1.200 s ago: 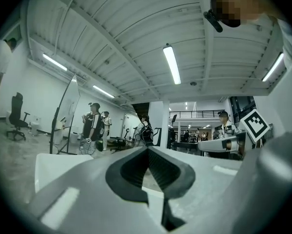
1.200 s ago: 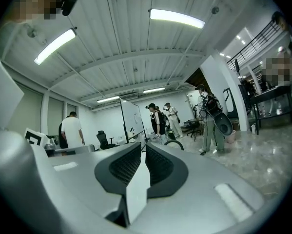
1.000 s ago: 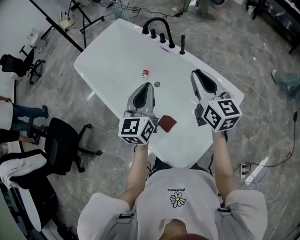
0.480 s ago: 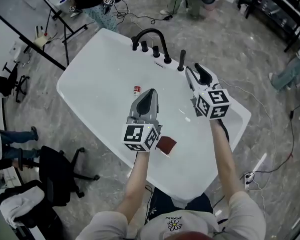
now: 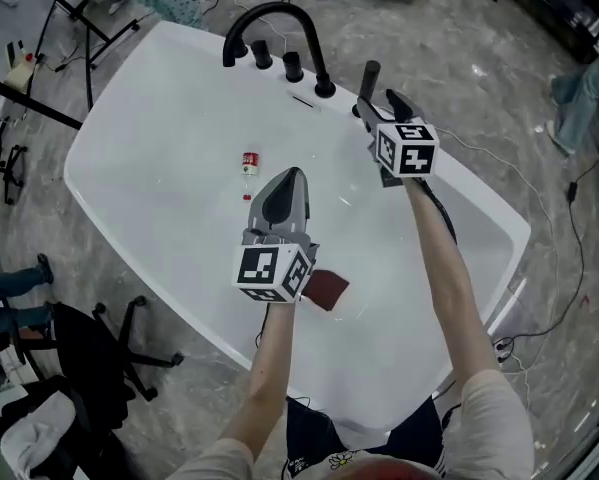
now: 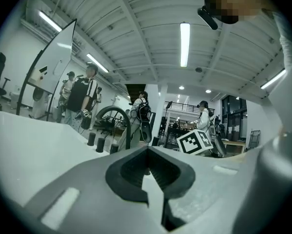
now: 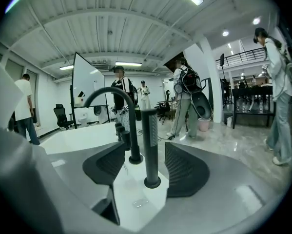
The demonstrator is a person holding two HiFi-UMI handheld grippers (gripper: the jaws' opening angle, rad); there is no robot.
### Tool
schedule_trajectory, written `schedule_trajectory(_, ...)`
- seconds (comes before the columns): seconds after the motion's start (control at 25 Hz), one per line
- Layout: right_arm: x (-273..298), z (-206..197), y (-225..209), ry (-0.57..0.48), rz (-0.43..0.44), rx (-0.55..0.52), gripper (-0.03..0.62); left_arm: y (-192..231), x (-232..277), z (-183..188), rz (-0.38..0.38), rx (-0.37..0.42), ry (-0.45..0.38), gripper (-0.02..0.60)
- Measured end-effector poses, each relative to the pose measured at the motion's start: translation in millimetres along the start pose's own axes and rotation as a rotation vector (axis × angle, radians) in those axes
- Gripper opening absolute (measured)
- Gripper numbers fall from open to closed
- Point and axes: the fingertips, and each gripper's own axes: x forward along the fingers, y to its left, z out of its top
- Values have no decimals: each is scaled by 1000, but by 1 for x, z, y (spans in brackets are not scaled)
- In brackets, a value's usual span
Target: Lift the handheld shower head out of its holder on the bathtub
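Note:
The handheld shower head (image 5: 369, 74) is a black rod standing upright in its holder on the white bathtub's (image 5: 159, 88) far rim, right of the faucet. My right gripper (image 5: 380, 104) is open at the rod's base. In the right gripper view the shower head (image 7: 149, 140) stands between the two ribbed pads (image 7: 184, 168), with a gap on each side. My left gripper (image 5: 286, 180) hovers over the middle of the tub, shut and holding nothing; its tips (image 6: 148, 149) meet in the left gripper view.
A black arched faucet (image 5: 269, 16) and three knobs (image 5: 293, 66) line the rim left of the shower head. A small red-and-white bottle (image 5: 249, 163) lies in the tub. A dark red pad (image 5: 326, 289) sits by the near rim. An office chair (image 5: 104, 358) stands at the lower left.
My right gripper has moved forward to the far rim and now straddles the shower head. The left gripper stays over the tub. The view has shifted closer to the faucet.

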Motion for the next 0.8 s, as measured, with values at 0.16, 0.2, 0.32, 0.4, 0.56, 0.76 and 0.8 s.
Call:
schedule_trajectory(0.16,43,-38,-20,49,-14,-17,261,13,13,-40,11,-12,20,0)
schedule_trajectory(0.2,48,-44,-22,52,-15,-25,253,15,13,-47,13,-9,23,0)
schedule_trajectory(0.32,63,-50,-24,45,-17,-45,209,24,14,-63,32,-9,24,0)
schedule_trajectory(0.4,72,-52,-22,46,6,-67,176,28,15,-74,45,-31,28,0)
schedule_trajectory(0.56,82,-60,-19,64,42,-83,143,27,15,-85,49,-18,42,0)
schedule_trajectory(0.76,87,-65,-22,65,44,-76,154,34,6,-80,79,10,-6,0)
schedule_trajectory(0.8,87,-64,-22,65,41,-81,153,36,4,-77,90,20,-19,0)
